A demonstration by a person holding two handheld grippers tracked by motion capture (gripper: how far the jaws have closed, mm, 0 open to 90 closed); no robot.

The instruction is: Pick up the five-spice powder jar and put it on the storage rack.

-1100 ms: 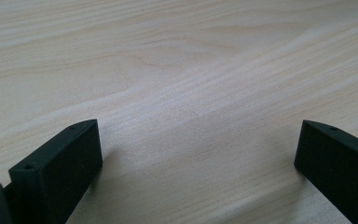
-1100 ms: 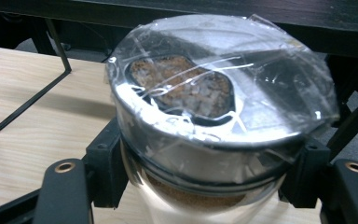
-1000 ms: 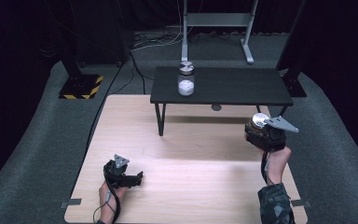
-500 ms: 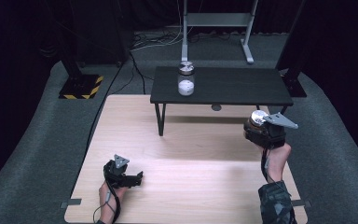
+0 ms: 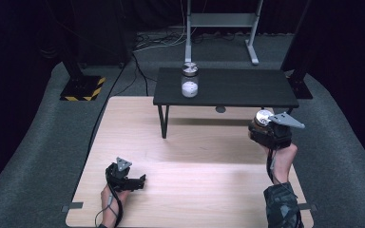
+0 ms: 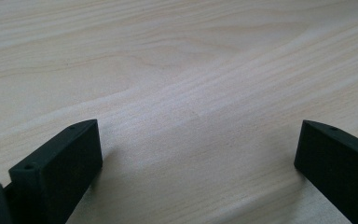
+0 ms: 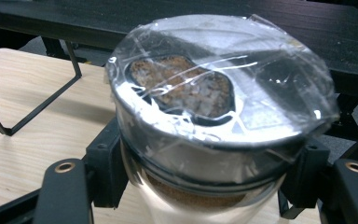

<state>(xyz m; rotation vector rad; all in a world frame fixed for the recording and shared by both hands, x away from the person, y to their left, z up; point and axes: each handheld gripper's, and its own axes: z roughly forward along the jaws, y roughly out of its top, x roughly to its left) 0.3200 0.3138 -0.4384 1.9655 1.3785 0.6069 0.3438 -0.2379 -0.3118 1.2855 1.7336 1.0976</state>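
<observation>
My right gripper (image 5: 266, 130) is shut on a glass jar (image 7: 214, 116) with a silver lid wrapped in clear tape; brown powder shows inside it. The jar (image 5: 262, 118) is held above the wooden table's right side, just in front of the black low table (image 5: 237, 88). A second jar (image 5: 189, 80) with white contents stands on that low table's left part. My left gripper (image 5: 135, 181) rests on the wooden table (image 5: 195, 175) near the front left, jaws wide apart with bare wood (image 6: 196, 93) between them.
The black low table stands on thin metal legs (image 5: 163, 121) across the far part of the wooden table. Beyond it are a grey metal stand (image 5: 221, 21) and a yellow-and-black striped base (image 5: 81, 89) on the dark floor.
The right gripper with the jar has shifted slightly forward and right toward the black table. The left gripper has stayed put.
</observation>
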